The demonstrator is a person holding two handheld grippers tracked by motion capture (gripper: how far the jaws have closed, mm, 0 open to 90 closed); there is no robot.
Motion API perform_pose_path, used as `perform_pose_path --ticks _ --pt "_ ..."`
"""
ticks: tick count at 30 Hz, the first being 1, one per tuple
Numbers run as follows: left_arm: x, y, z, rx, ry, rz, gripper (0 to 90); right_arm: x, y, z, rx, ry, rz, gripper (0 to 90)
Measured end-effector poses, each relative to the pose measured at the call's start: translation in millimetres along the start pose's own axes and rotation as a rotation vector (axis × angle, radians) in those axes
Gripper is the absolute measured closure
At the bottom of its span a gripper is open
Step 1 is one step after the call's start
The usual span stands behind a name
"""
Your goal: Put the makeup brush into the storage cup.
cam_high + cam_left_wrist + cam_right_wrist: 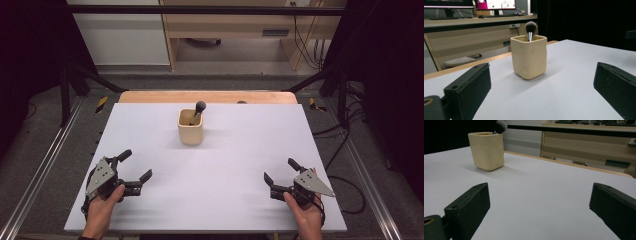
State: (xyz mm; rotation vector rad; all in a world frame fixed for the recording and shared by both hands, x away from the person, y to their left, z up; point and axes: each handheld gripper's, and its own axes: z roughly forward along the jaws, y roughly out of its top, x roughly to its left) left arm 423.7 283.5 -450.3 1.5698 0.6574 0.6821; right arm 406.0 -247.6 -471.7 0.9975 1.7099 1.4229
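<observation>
1. High view: a white table (210, 200) takes up the middle of the frame, with a wooden edge along its far side. A cream square cup (190, 127) stands upright a little above the frame's centre, and a dark-headed brush (199, 109) leans in it, its round head poking above the rim toward the upper right. The left gripper (136, 166) sits at the lower left of the frame in the person's left hand (102, 210); its two black jaws are spread wide and clasp nothing. The right gripper (281, 172) sits at the lower right in the right hand (306, 215), jaws likewise parted and bare. Both are well apart from the cup, which lies between them and farther up the frame.

2. Left gripper view: the cup (529, 57) stands at the frame's centre on the white table (564, 95), seen corner-on, and the brush (531, 29) rises out of its opening with a fluffy dark head above a shiny metal collar. The black jaws stand at the lower left and lower right corners, wide apart, nothing between them. A wooden desk with monitors runs across the upper left.

3. Right gripper view: the cup (487, 150) stands at the upper left of the frame, the brush head (500, 126) just above its rim at the top edge. The jaws rise from the two lower corners, released and far apart, with bare table (536, 195) between them. A wooden cabinet crosses the upper right.
</observation>
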Motion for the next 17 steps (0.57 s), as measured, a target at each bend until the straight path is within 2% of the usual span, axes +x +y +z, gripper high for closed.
perform_pose_path --ticks 9,13,14,17 --pt "-0.3 -8.3 -8.1 -0.010 0.026 0.011 0.9 -1.6 -0.3 -0.6 0.003 -0.001 0.006 3.4" --pt "-1.6 -8.9 -9.5 -0.004 0.027 0.024 0.9 -2.1 -0.8 0.0 0.003 -0.002 0.000 3.4" --pt "-1.8 -7.3 -9.9 -0.002 0.029 0.038 1.0 -1.8 -0.8 0.0 0.006 -0.004 0.006 3.4" --pt "-2.7 -6.5 -9.8 -0.013 0.029 0.028 0.9 -2.6 -1.1 0.3 0.003 -0.005 0.004 3.5"
